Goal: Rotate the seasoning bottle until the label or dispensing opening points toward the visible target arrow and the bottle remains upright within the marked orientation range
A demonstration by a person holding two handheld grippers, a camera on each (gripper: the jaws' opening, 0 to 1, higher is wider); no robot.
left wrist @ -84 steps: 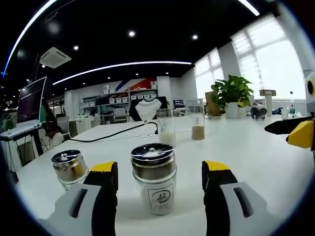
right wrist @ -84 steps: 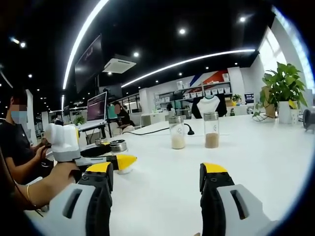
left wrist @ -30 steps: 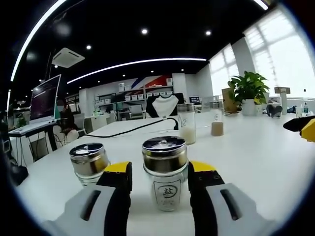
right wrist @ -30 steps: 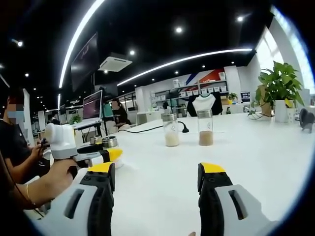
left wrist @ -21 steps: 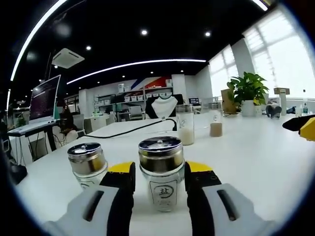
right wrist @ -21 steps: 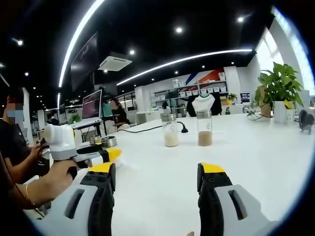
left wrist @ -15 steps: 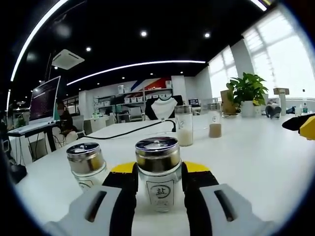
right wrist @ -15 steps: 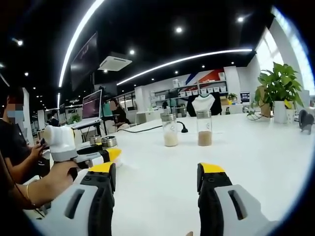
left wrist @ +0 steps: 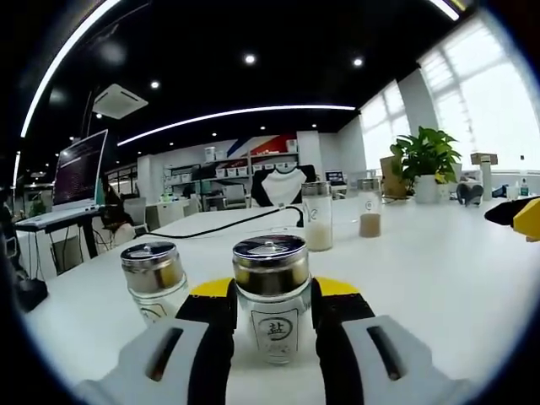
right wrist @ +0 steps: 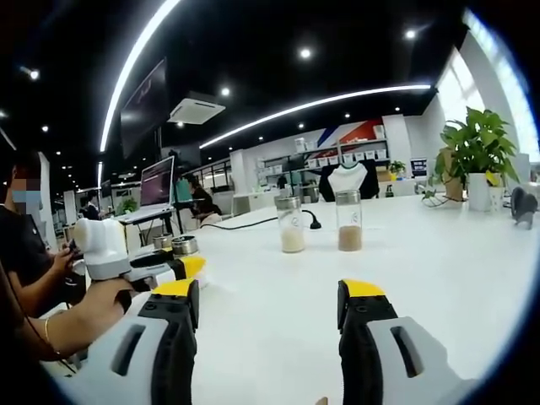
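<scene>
The seasoning bottle (left wrist: 272, 297) stands upright on the white table (left wrist: 422, 261). It has a round metal lid and a white label with a black character that faces the camera. My left gripper (left wrist: 272, 292) is shut on it, its yellow-tipped jaws pressing the glass on both sides. In the right gripper view the left gripper (right wrist: 160, 263) shows at the left, held in a person's hand, with the bottle's lid (right wrist: 183, 245) above its yellow tip. My right gripper (right wrist: 268, 310) hovers open over bare tabletop with nothing between its jaws.
A second short metal-lidded bottle (left wrist: 154, 274) stands just left of the held one. Two tall jars (left wrist: 318, 216) (left wrist: 369, 207) stand farther back beside a black cable (left wrist: 219, 224). A potted plant (left wrist: 424, 158) sits at the far right. A person (right wrist: 25, 245) sits at the left.
My left gripper's jaws, wide apart 2.8 s ago, have closed onto the seasoning bottle. Over the last half second nothing visibly moves. The right gripper stays open and nearly still.
</scene>
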